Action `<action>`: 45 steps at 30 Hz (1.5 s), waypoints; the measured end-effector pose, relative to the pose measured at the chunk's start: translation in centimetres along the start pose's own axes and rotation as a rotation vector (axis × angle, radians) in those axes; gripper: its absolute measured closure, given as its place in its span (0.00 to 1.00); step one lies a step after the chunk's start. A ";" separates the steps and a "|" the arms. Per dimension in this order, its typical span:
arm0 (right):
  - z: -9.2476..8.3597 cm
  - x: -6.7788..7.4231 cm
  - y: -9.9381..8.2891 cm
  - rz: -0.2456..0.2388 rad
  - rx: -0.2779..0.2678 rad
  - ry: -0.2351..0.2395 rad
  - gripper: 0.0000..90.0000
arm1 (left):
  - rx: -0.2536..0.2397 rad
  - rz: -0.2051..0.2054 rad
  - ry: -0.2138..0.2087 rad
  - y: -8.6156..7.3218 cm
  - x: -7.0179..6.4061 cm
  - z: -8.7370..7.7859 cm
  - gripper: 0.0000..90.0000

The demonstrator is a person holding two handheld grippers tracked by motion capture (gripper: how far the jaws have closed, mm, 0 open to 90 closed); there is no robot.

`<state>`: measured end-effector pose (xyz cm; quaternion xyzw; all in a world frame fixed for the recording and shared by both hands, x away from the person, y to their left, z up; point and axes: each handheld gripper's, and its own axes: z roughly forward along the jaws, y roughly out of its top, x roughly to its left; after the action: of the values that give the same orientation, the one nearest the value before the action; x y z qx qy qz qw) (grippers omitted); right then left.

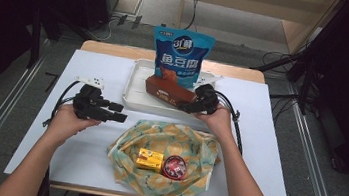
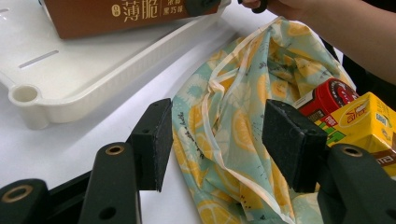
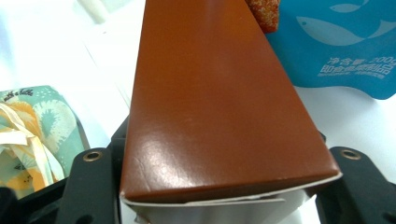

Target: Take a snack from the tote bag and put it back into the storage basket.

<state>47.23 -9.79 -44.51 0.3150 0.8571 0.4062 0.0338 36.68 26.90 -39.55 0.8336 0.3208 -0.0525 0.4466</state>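
Observation:
A long brown box (image 1: 168, 91) lies slanted in the white tray (image 1: 135, 93), in front of an upright blue snack bag (image 1: 182, 53). My right gripper (image 1: 190, 105) is at the box's right end. In the right gripper view its jaws stand wide on either side of the brown box (image 3: 219, 102), whose near end covers the pads; I see no squeeze on it. My left gripper (image 1: 119, 113) hovers left of the tray, open and empty. The left gripper view shows its pads apart (image 2: 217, 140) above the lemon-print cloth (image 2: 243, 93).
The lemon-print cloth (image 1: 167, 142) lies open at the table's front, with a yellow box (image 1: 149, 159) and a round red tin (image 1: 174, 167) on it. A white sheet (image 1: 256, 153) covers the table. Cables trail from both grippers.

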 end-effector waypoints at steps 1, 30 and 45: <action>0.0 0.0 0.0 -0.004 -0.001 -0.004 0.42 | 0.001 -0.001 -0.001 0.0 0.0 0.0 0.48; -3.0 1.2 1.0 0.004 -0.112 -0.035 0.38 | -0.003 0.001 0.008 0.0 -0.1 -0.1 0.48; -2.3 4.4 1.4 -0.024 -0.130 -0.004 0.71 | -0.007 0.004 0.008 0.0 -0.1 -0.2 0.48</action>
<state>43.72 -8.17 -41.10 0.3024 0.8327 0.4599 0.0607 36.59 27.03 -39.35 0.8329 0.3213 -0.0473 0.4481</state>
